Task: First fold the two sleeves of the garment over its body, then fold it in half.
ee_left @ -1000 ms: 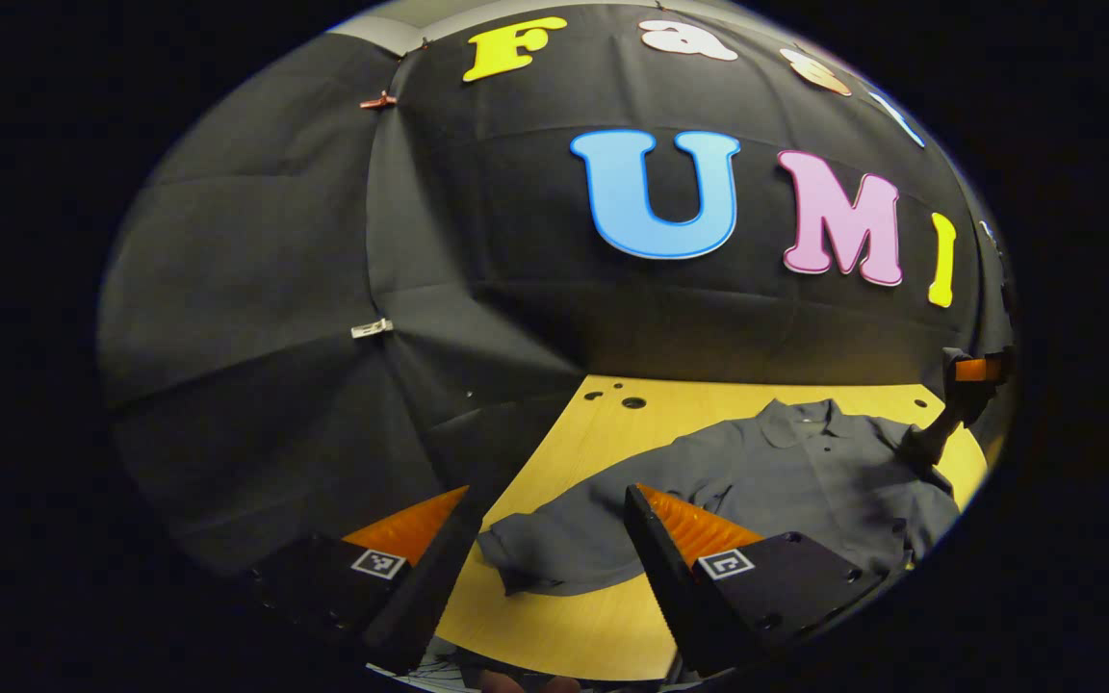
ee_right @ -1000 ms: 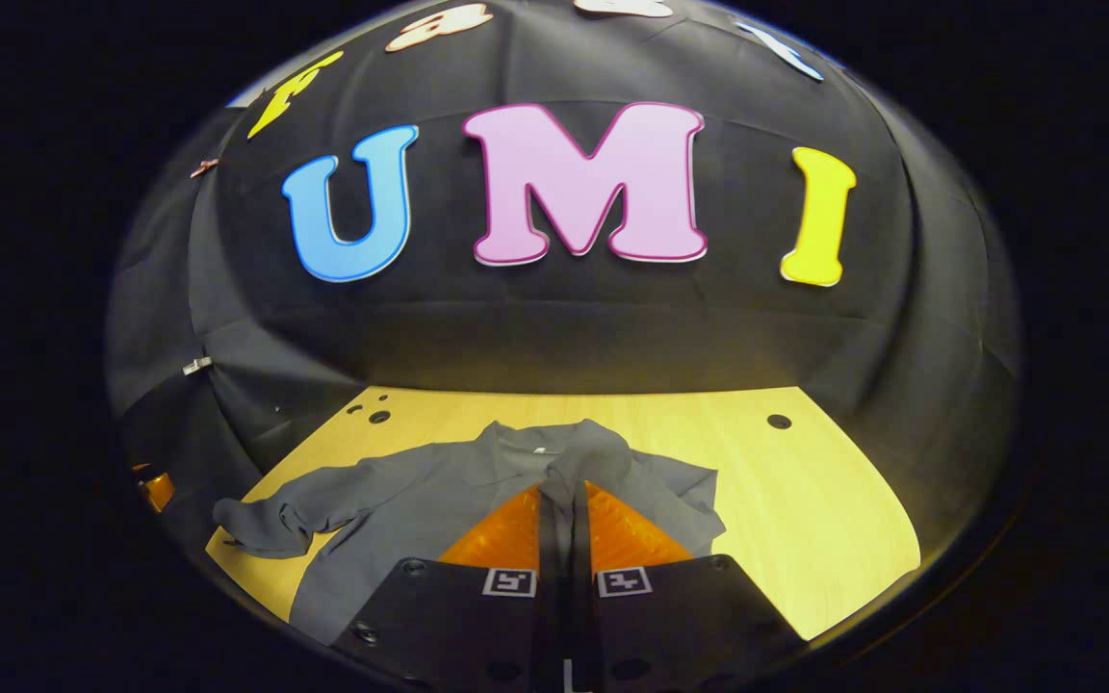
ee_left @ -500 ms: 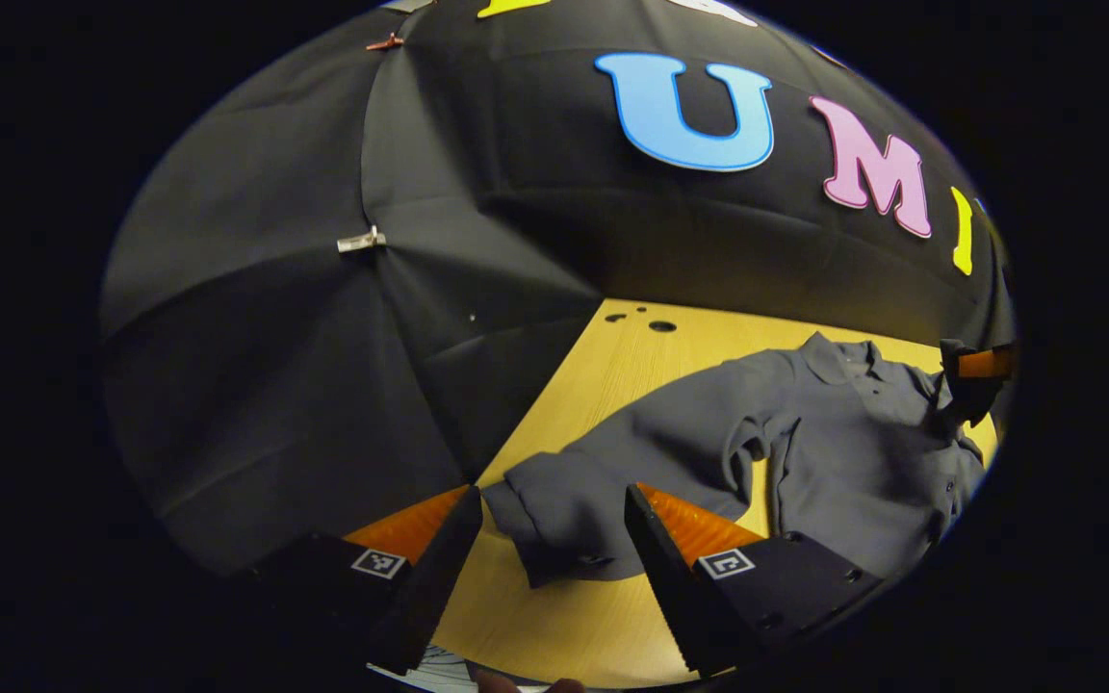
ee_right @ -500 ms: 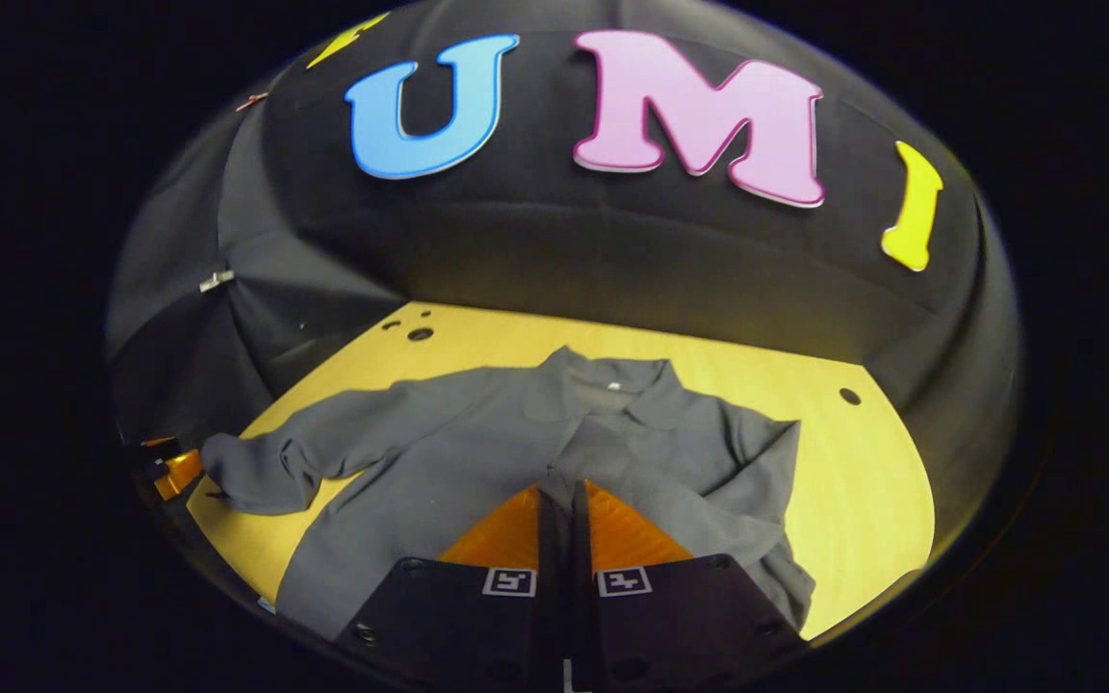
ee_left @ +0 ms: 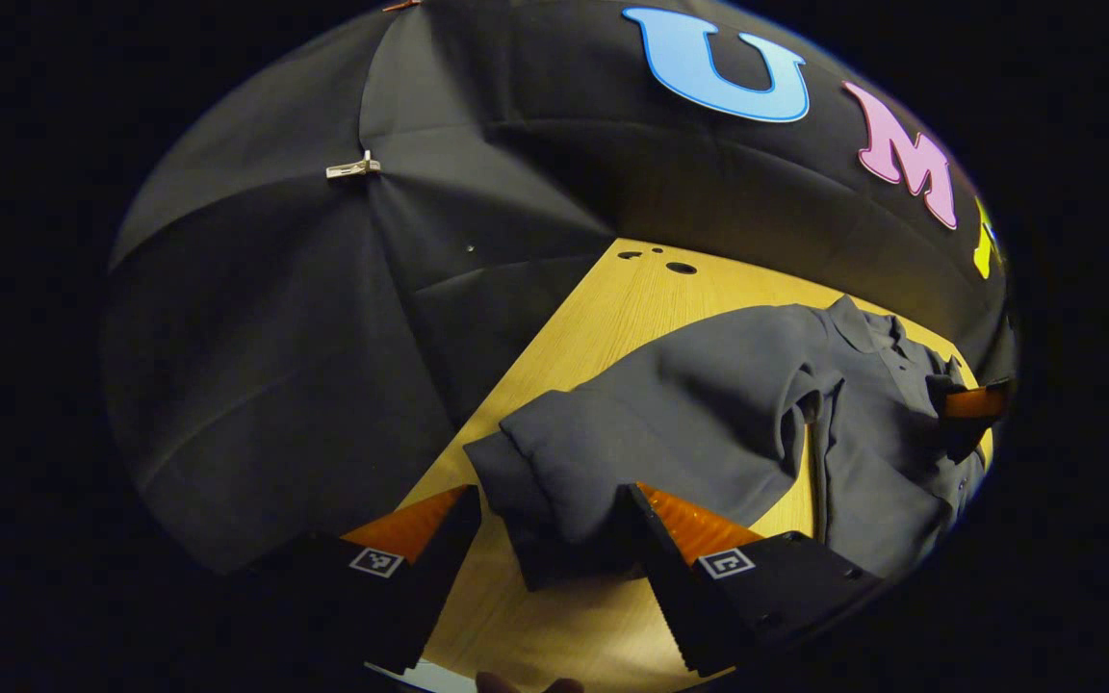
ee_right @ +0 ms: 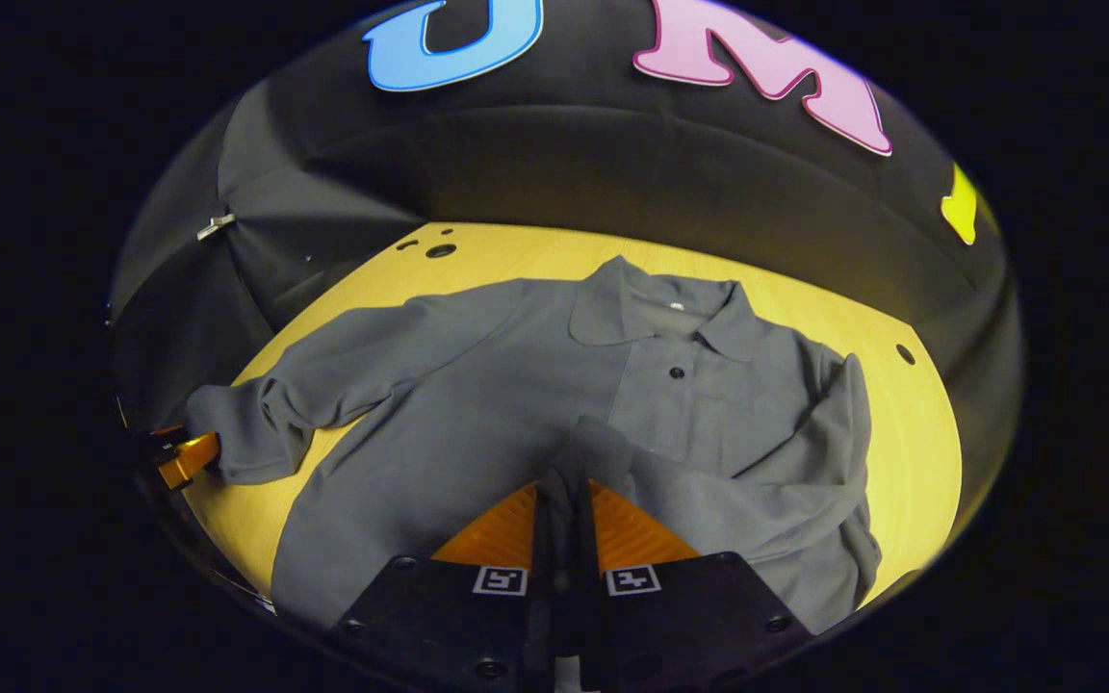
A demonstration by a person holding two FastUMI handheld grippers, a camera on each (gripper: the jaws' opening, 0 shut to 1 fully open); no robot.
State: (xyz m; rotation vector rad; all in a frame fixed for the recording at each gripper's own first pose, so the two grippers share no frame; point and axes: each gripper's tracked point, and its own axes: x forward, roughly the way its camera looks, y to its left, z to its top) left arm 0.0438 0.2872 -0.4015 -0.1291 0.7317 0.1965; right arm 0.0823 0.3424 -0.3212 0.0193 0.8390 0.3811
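Observation:
A grey collared shirt (ee_right: 477, 385) lies face up on the yellow wooden table (ee_right: 516, 250). In the right gripper view my right gripper (ee_right: 564, 478) is shut on the cuff of one sleeve (ee_right: 786, 481), which bends from its shoulder across the shirt's front. The other sleeve (ee_left: 670, 404) stretches out sideways on the table. My left gripper (ee_left: 550, 493) stands open with that sleeve's cuff lying between its fingers. The left gripper (ee_right: 184, 457) also appears far left in the right gripper view, at the cuff. The right gripper (ee_left: 964, 404) appears far right in the left gripper view, over the shirt (ee_left: 872, 452).
Black cloth walls close the booth behind and to the left of the table (ee_left: 612, 308). Small holes (ee_right: 439, 250) mark the table's far left corner, and one hole (ee_right: 904, 354) lies at its right. The table's left edge runs close to the outstretched cuff.
My right gripper has drawn its sleeve from the collar area down over the shirt's front. My left gripper has moved forward and lower until the outstretched cuff lies between its open fingers.

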